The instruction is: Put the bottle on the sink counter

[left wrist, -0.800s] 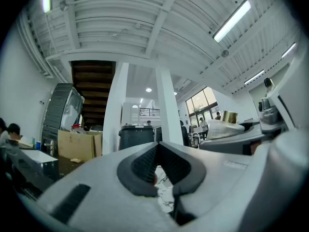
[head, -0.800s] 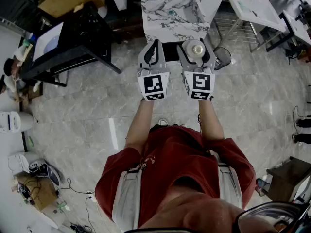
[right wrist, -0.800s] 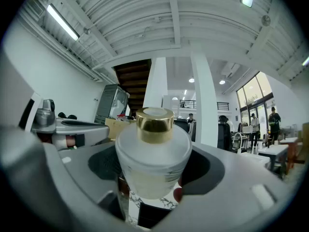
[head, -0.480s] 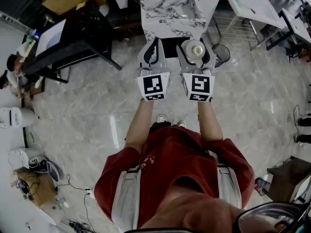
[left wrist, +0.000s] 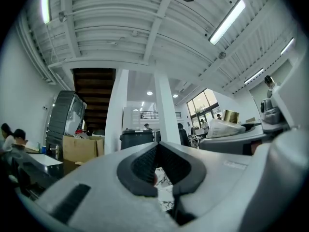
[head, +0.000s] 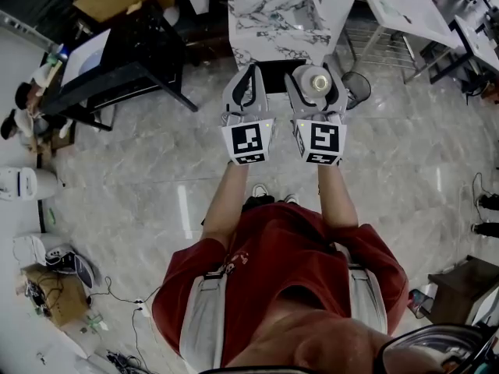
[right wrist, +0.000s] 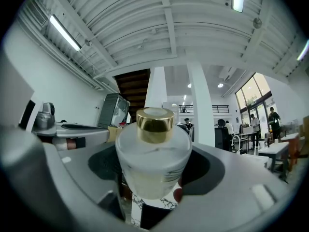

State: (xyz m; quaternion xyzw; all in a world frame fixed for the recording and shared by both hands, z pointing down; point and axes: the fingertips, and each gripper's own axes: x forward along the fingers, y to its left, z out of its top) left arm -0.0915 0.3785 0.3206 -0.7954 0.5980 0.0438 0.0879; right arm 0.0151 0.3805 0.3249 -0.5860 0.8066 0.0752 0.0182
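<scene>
- Since earlier, the left gripper (head: 250,72) is barely shifting, its jaws pressing together.
- The right gripper (head: 316,84) is pinching a squat, frosted white glass bottle (right wrist: 153,158) with a gold cap.

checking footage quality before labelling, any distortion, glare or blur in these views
Head view: wide-angle but crisp, even light, a pale sheen streak on the floor. Left gripper view: heavy fisheye, black corners, bowed ceiling beams, the ceiling lamp blown out. Right gripper view: same fisheye; the bottle looms large and sharp.
</scene>
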